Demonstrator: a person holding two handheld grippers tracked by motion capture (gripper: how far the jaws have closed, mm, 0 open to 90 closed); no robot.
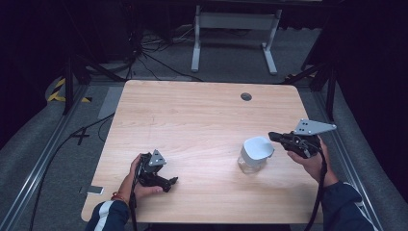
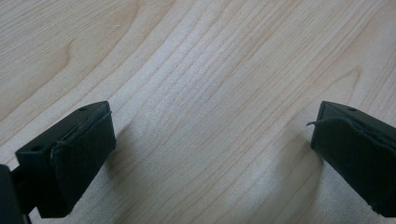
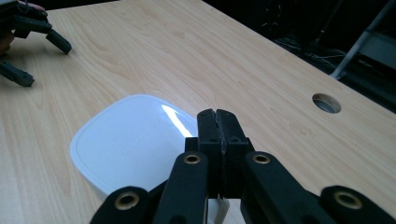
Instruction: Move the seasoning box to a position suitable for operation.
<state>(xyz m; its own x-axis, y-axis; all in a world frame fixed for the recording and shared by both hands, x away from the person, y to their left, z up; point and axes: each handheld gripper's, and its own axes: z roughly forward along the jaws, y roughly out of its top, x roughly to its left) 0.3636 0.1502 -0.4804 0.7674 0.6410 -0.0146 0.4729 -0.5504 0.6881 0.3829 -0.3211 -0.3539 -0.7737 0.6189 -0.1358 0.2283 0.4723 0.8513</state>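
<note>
Nearest, at the front left of the counter (image 1: 192, 120): left claw (image 1: 171, 184) held low over bare wood, jaws spread wide, nothing between them. Idle, by the look of it.

Farther right, a clear tub (image 1: 249, 166) stood on the counter under a white lid (image 1: 257, 148), the lid seemingly tipped up on one side. Right claw (image 1: 273, 137) brought against the lid's near edge, jaws pressed tight together, apparently pinching a small white tab there, though the grip itself was mostly hidden beneath the jaws.

Judged as the opening step: lid being peeled or lifted off the tub. Next move likely to call for a steady upward pull on that edge, and perhaps the left claw brought across to hold the tub down, since nothing else pinned it.

Nothing in the way on the counter. Beyond, only a round hole (image 1: 246, 96) near the far edge. Past that, a white metal stand (image 1: 235, 21) and loose cables (image 1: 144, 57) on the floor, well apart from the work.
</note>
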